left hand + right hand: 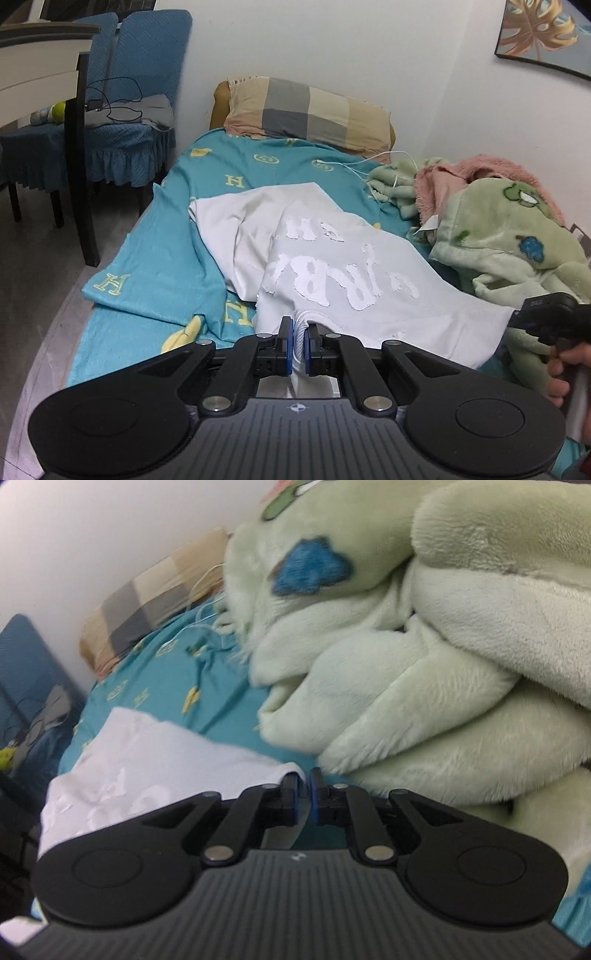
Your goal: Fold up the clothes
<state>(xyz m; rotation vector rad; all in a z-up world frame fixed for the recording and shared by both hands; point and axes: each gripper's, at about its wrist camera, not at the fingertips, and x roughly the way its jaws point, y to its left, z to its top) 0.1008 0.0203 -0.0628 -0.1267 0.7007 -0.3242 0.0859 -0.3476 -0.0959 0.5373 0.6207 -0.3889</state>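
Note:
A light grey T-shirt (332, 280) with white lettering lies crumpled on the teal bed sheet (162, 236). My left gripper (299, 332) is shut on the shirt's ribbed white collar at its near edge. My right gripper (303, 781) is shut on a corner of the same shirt (147, 760), right beside a green plush blanket (406, 664). The right gripper also shows in the left wrist view (546, 314), held at the shirt's right edge. The shirt hangs stretched between the two grippers.
A checked pillow (306, 107) lies at the head of the bed against the white wall. A green and pink blanket heap (498, 221) fills the bed's right side. A white cable (362, 162) lies near it. Blue chairs (122, 110) and a dark table leg (79, 158) stand left.

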